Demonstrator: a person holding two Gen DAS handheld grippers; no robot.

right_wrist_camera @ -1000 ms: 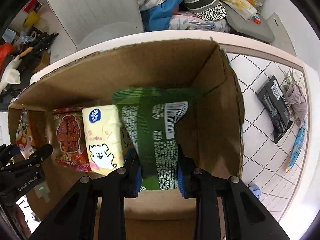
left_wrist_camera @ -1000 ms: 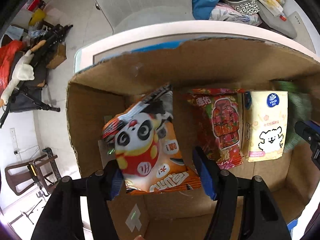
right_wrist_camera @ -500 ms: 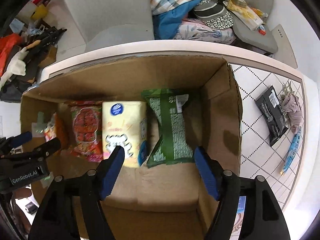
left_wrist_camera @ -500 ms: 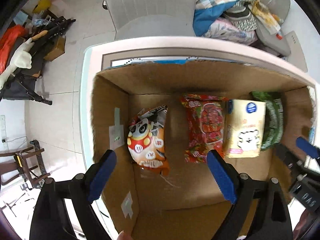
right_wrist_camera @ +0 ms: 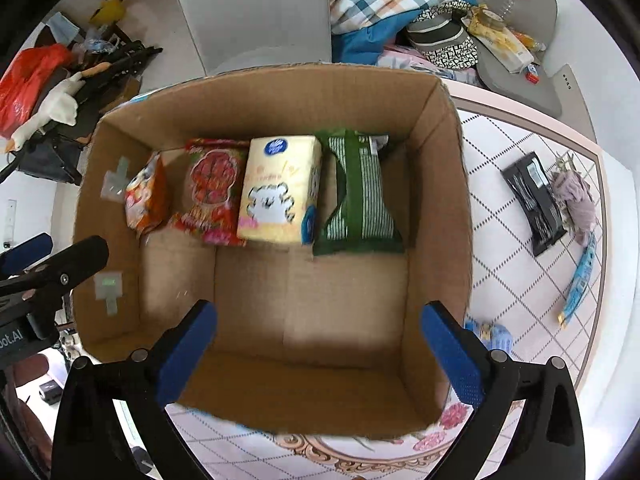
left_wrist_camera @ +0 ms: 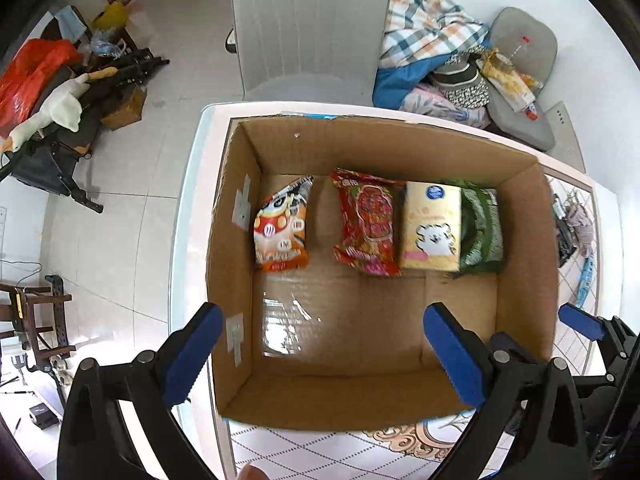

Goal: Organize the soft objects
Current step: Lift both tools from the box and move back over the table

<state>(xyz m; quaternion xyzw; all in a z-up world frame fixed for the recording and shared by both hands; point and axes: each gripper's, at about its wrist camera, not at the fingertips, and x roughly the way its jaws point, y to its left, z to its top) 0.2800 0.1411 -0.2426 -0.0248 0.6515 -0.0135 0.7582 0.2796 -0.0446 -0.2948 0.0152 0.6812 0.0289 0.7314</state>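
A cardboard box [left_wrist_camera: 236,280] [right_wrist_camera: 436,216] stands open on the table. Along its far wall lies a row of soft packs: an orange panda snack bag [left_wrist_camera: 282,230] [right_wrist_camera: 145,200], a red snack bag [left_wrist_camera: 368,226] [right_wrist_camera: 212,192], a yellow tissue pack [left_wrist_camera: 431,227] [right_wrist_camera: 280,190] and a green bag [left_wrist_camera: 480,232] [right_wrist_camera: 358,196]. My left gripper [left_wrist_camera: 320,354] hangs above the box's near left part, jaws still opening wide, nothing between them. My right gripper [right_wrist_camera: 320,350] hovers over the box's near right part, jaws likewise opening and empty.
On the patterned tablecloth right of the box lie a black packet [right_wrist_camera: 534,202], a crumpled purple cloth [right_wrist_camera: 576,200], a blue wrapper [right_wrist_camera: 580,280] and a small blue pack [right_wrist_camera: 490,334]. A grey chair [left_wrist_camera: 308,28] and a clothes pile [left_wrist_camera: 428,44] stand behind the table.
Both grippers let go of their bags, the panda bag on the left and the green bag on the right, opened wide and rose out of the box. The bags now lie on the box floor.
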